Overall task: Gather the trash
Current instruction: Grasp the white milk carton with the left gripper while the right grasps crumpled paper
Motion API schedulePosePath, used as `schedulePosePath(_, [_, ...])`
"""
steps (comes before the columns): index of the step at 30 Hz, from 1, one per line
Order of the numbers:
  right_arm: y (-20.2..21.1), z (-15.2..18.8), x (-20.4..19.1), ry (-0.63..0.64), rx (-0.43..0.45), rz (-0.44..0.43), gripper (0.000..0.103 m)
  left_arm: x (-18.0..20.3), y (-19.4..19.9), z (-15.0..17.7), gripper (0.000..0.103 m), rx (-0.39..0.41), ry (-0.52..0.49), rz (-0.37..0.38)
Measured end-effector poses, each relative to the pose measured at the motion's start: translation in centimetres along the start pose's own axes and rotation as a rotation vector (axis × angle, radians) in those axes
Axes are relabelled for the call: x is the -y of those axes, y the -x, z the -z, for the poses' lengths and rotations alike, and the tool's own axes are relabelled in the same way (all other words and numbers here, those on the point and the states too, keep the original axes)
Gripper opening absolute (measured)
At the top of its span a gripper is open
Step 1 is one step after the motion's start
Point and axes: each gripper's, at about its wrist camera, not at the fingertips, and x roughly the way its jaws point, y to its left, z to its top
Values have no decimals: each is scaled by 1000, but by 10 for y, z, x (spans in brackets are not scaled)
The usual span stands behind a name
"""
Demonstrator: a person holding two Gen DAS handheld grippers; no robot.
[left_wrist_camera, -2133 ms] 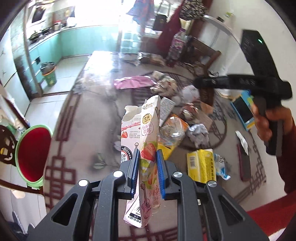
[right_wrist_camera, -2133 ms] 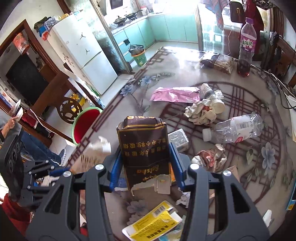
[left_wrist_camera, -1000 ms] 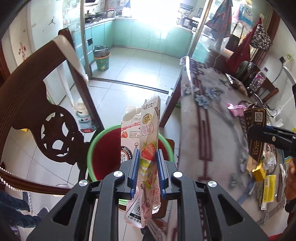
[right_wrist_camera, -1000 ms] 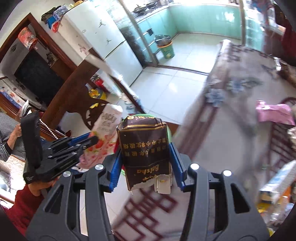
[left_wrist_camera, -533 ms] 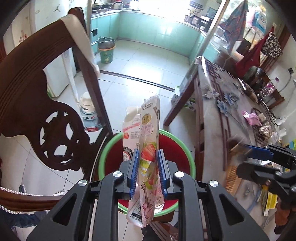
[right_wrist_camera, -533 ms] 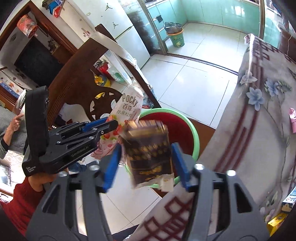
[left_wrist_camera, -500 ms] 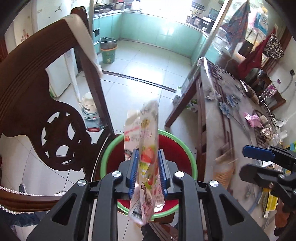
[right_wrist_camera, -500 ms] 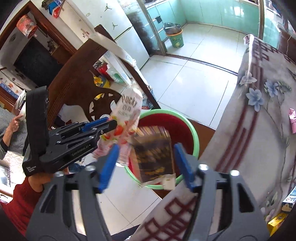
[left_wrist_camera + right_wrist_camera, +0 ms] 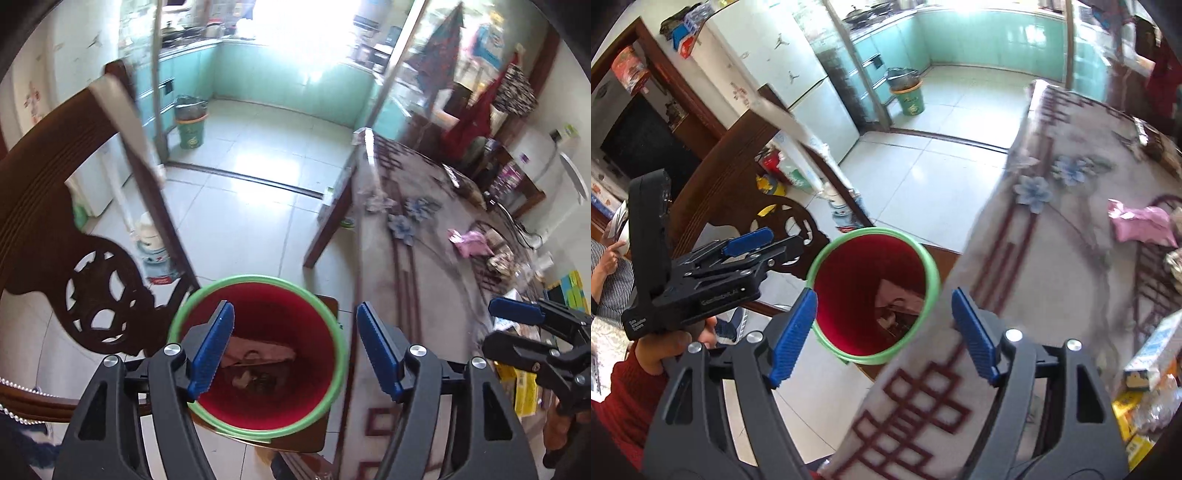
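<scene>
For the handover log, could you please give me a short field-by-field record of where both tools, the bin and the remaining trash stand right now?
left tool: open, empty, above the bin
right tool: open, empty, over the bin's table-side rim
bin: red inside, green rim, standing on a dark wooden seat beside the table
bin contents: crumpled packaging at the bottom; items not identifiable
table: floral patterned cloth, trash left on it
remaining trash: pink wrapper, yellow packet, more pieces blurred

red bin, green rim | upright beside table | discarded cartons lying inside
</scene>
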Motion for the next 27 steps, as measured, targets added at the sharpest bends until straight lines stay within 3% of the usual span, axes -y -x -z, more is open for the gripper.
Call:
schedulePosePath(7, [68,32,82,-98,58,150,78,82,-3,7,68,-14,-100,87])
schedulePosePath(14, [135,72,214,-248,96,300,79,179,-15,23,68,-47,-131,138])
schedulePosePath(18, [148,89,285,-302,75,360,77,239,-27,34,68,-66,-155,150])
schedulePosePath(22, [136,101,338,-302,15,397,58,291,-37,43,68,-87,-187,170])
schedulePosePath(26, [107,111,374,-291,-78,342,36,337,-52,48,68,-114,-232,178])
schedulePosePath(27, [101,113,379,-286,-95,325,19,349,-56,48,68,-121,-241,182])
